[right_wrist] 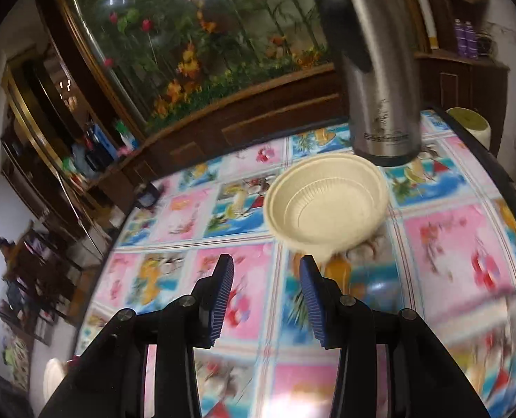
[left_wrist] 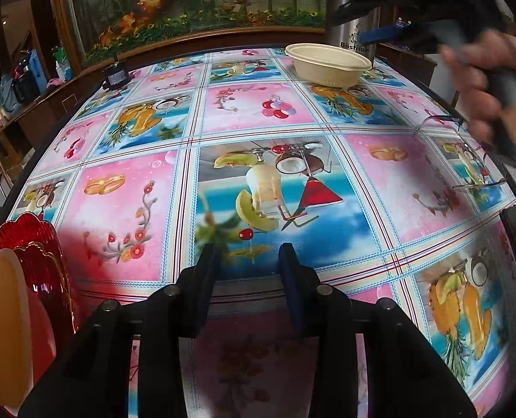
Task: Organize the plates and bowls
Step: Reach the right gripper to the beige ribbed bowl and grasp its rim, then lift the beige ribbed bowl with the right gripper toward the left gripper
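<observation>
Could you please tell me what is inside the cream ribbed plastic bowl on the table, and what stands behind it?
The cream ribbed plastic bowl is empty; its ridged floor shows bare. Right behind it stands a tall steel flask. The patterned tablecloth beneath the bowl is covered.

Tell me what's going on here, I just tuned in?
A person is tidying dishes with two handheld grippers. The right gripper is open and empty, pointed at a cream bowl standing on the patterned tablecloth in front of a steel flask. The left gripper is also open and empty, near the table's edge, beside red and cream plates standing on edge. The bowl is not yet picked up.
</observation>
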The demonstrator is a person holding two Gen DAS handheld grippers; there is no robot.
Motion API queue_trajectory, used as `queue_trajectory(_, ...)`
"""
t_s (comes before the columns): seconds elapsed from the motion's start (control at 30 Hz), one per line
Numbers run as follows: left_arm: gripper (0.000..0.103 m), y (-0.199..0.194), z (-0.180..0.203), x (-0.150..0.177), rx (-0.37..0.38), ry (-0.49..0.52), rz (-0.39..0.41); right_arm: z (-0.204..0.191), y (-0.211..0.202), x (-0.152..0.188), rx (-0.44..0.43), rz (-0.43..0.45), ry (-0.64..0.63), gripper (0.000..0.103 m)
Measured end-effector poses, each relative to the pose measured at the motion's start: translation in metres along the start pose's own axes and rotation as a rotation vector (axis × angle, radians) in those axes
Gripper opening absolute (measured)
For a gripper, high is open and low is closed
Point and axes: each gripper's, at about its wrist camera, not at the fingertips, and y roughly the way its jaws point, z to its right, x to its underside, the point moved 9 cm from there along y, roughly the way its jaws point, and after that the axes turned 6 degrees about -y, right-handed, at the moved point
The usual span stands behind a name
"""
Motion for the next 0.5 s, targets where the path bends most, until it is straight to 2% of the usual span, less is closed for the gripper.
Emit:
queue_trajectory(0.13,0.036,0.001,-0.001,-0.001,-0.006,-0.002,0.003,0.017,0.036,-0.016,0.042,-0.053,0.026,0.042)
queue_trajectory(0.23,0.036,0.001,0.000,-0.001,-0.005,-0.003,0.003,0.031,0.059,-0.028,0.114,-0.103,0.009,0.042)
queue_trajectory(0.4,0.036,0.002,-0.001,-0.002,-0.003,-0.011,0.001,0.034,0.093,-0.013,0.128,-0.267,-0.033,0.042)
queue_trajectory(0.5,0.036,0.002,-0.002,-0.002,-0.004,-0.014,0.000,0.028,0.090,-0.001,0.084,-0.324,-0.037,0.042)
